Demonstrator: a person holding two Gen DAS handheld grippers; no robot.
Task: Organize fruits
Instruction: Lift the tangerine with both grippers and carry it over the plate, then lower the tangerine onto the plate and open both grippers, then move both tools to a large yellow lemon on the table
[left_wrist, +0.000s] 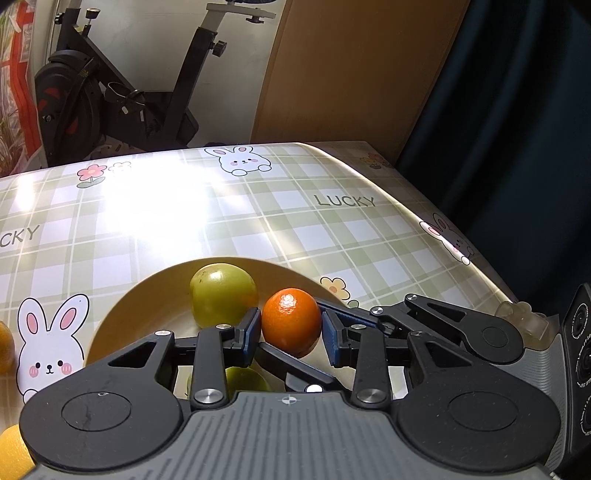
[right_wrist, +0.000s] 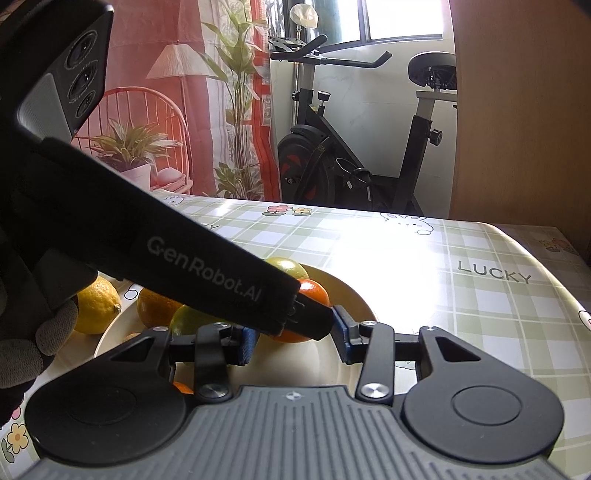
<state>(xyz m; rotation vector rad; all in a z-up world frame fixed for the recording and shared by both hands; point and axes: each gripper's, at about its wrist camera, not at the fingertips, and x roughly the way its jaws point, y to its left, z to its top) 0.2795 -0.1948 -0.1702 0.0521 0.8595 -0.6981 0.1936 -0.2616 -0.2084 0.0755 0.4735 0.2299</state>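
Observation:
My left gripper (left_wrist: 291, 330) is shut on a small orange tangerine (left_wrist: 291, 321), one blue pad on each side of it, just over the cream plate (left_wrist: 125, 310). Two green fruits lie on that plate, one (left_wrist: 223, 295) beyond the left finger and one (left_wrist: 247, 380) under the linkage. In the right wrist view my right gripper (right_wrist: 295, 341) is open, low over the plate (right_wrist: 356, 301). The left gripper's black body crosses in front and covers most of the tangerine (right_wrist: 314, 291). A lemon (right_wrist: 98, 306), an orange (right_wrist: 157, 306) and more green fruit (right_wrist: 188, 319) sit to the left.
The checked bunny tablecloth (left_wrist: 258, 206) runs to a far edge and a right edge. Behind it stand an exercise bike (left_wrist: 122, 99), a wooden panel (left_wrist: 351, 74) and a dark curtain (left_wrist: 517, 110). A gloved hand (right_wrist: 22, 343) holds the left gripper.

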